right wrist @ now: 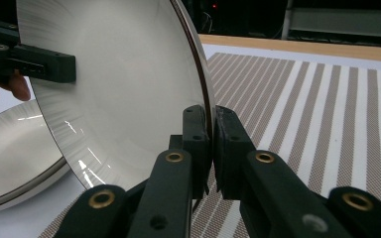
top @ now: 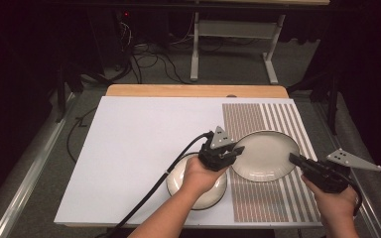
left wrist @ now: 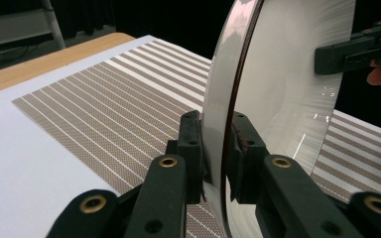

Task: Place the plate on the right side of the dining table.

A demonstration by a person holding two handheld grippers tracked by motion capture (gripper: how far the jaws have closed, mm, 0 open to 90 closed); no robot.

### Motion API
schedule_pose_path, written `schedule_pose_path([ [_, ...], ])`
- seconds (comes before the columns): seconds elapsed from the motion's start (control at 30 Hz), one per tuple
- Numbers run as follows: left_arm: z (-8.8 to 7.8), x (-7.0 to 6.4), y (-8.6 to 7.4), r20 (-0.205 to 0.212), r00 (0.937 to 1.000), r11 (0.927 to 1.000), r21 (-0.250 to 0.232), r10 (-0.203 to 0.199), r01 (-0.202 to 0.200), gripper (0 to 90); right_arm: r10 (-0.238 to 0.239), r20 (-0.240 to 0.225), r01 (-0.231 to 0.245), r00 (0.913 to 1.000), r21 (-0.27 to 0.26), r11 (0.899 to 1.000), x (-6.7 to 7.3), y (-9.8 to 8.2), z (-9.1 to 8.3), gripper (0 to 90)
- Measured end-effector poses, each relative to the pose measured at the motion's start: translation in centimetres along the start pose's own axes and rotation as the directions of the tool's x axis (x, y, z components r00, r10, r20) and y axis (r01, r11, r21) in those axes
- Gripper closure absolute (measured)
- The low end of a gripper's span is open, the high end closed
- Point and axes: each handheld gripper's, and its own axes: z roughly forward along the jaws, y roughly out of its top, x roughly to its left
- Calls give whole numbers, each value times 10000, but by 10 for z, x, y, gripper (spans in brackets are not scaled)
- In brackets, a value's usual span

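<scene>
A white plate with a dark rim (top: 265, 154) is held between both grippers above the striped mat (top: 263, 198). My left gripper (top: 235, 150) is shut on its left rim, and my right gripper (top: 293, 158) is shut on its right rim. In the left gripper view the jaws (left wrist: 216, 129) pinch the plate's edge (left wrist: 287, 74), with the right gripper (left wrist: 347, 54) on the far rim. In the right gripper view the jaws (right wrist: 212, 124) clamp the plate (right wrist: 119, 84), and the left gripper (right wrist: 39, 64) grips the opposite side. A second white plate (top: 178, 176) lies on the table under the left hand.
The white board (top: 139, 144) covers the table's left and middle, with a wooden edge (top: 193, 90) at the back. The second plate (right wrist: 15, 148) sits just left of the mat. A cable (top: 149, 193) trails from the left gripper toward the front edge.
</scene>
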Motion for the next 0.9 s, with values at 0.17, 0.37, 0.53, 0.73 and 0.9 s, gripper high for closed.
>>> schedule_pose_path([
  [0.17,15,-1,-1,45,9999,9996,232,-149,148,781,97,263,-100,9996,106,9999,-9,-5,-1,871],
  [0.37,33,0,-2,1,9993,9981,493,-362,361,773,342,564,-356,9978,234,9991,-19,-11,0,871],
  [0.53,45,2,-5,-41,9984,9959,699,-567,568,768,492,713,-516,9962,319,9982,-26,-15,4,871],
  [0.73,55,4,-5,-170,9978,9942,854,-647,660,760,576,863,-608,9946,344,9976,-31,-17,6,873],
  [0.9,59,4,-5,-253,9974,9924,1019,-670,692,758,637,927,-677,9937,404,9969,-33,-19,7,876],
])
